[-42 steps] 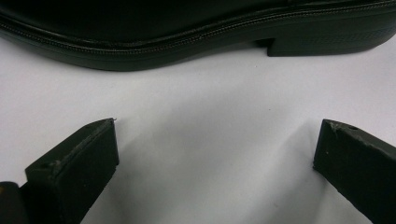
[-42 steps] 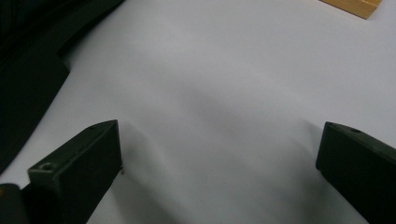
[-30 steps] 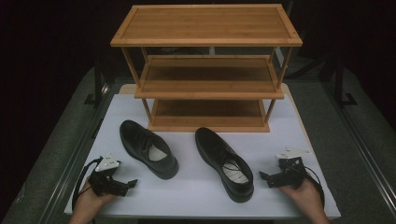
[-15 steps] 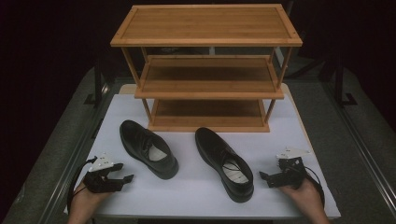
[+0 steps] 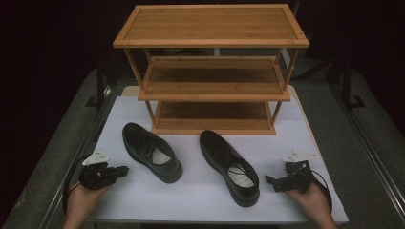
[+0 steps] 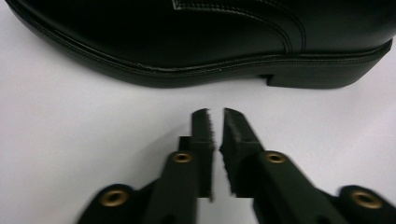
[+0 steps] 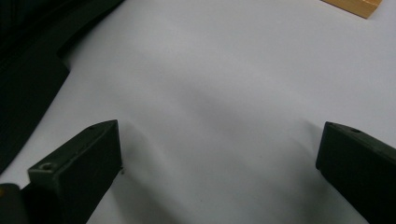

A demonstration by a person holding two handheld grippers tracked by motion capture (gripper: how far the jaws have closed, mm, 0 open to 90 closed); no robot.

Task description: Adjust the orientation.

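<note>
White table (image 5: 200, 191), L gripper (image 5: 119, 170) just clenched empty nr left shoe (image 5: 152, 151), R gripper (image 5: 271, 181) released.

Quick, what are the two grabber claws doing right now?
Left gripper: has just been closing, now shut on nothing, beside the left black shoe.
Right gripper: open, empty, over the white table.

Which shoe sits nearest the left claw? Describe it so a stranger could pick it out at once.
Start at the three-tier bamboo shoe rack at the back of the white table. Two black leather lace-up shoes lie in front of it; take the left shoe, under the rack's left corner. Unlike the right shoe, it lies farther back and next to the closed left claw.
</note>
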